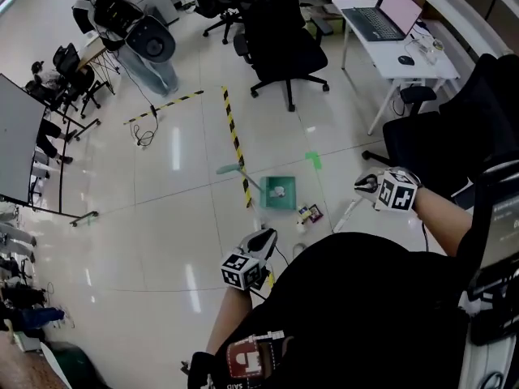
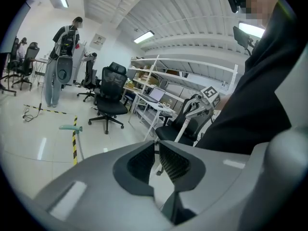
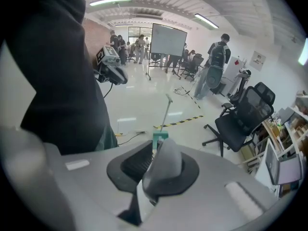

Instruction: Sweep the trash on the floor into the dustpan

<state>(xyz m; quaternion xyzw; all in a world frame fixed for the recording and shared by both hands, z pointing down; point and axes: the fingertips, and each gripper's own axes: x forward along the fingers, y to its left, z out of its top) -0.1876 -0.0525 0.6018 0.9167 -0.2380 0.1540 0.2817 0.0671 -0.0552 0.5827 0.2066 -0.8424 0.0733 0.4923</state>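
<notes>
A green dustpan (image 1: 285,193) stands on the floor ahead of me with a crumpled white scrap (image 1: 278,190) in it. Its long handle (image 1: 231,169) leans to the left. A small printed packet (image 1: 309,213) and a white bit (image 1: 300,227) lie on the floor just before it. My right gripper (image 1: 366,183) is shut on the grey top of a white broom handle (image 3: 162,165), which slants down toward the packet. My left gripper (image 1: 261,241) hangs low near my body, jaws shut with nothing between them (image 2: 157,160). The dustpan (image 3: 160,137) also shows past the right gripper's jaws.
Yellow-and-black tape (image 1: 237,144) runs across the floor beside the dustpan, and a green tape mark (image 1: 313,160) lies to its right. Black office chairs (image 1: 284,51) stand beyond it. A white desk with a laptop (image 1: 381,19) is at the far right. A person (image 1: 138,47) stands far left.
</notes>
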